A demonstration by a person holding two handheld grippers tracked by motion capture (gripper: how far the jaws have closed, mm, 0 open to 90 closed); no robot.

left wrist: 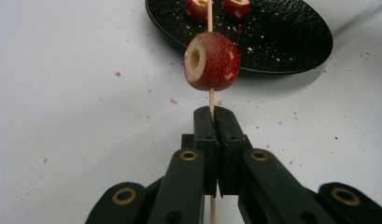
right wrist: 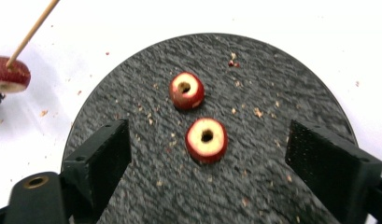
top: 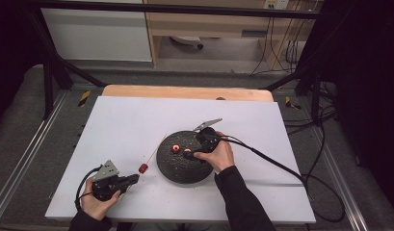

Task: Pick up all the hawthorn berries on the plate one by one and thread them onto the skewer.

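Two cored red fruit pieces lie on the black plate (top: 182,166), which sits right of centre on the white bench (top: 122,125); a third is already threaded on the skewer. Judged from this layout, the step in hand is pick-up of the next piece for threading.

Plate: round, dark, textured, dusted with crumbs. The right gripper (right wrist: 207,154) hangs over its near right part, fingers spread wide and grasping nothing.

Left gripper (top: 118,182): positioned near the left front of the bench, well apart from the plate. Its fingers are clenched on the wooden skewer (left wrist: 210,100), which runs up and away from the fingertips toward the plate.

Skewered fruit (left wrist: 212,60): sits on the stick just beyond the left fingertips, not touching them.

Near fruit piece (right wrist: 207,138): lies flat, hole upward, between the two open right fingers (right wrist: 102,154) but apart from both, slightly closer to the left one.

Far fruit piece (right wrist: 186,90): lies just beyond the near piece, apart from it and outside the finger span.

Next move, as a judgement: lower the right gripper, centre the near piece, close on its rim without crushing it, and keep the hole clear for the skewer tip.
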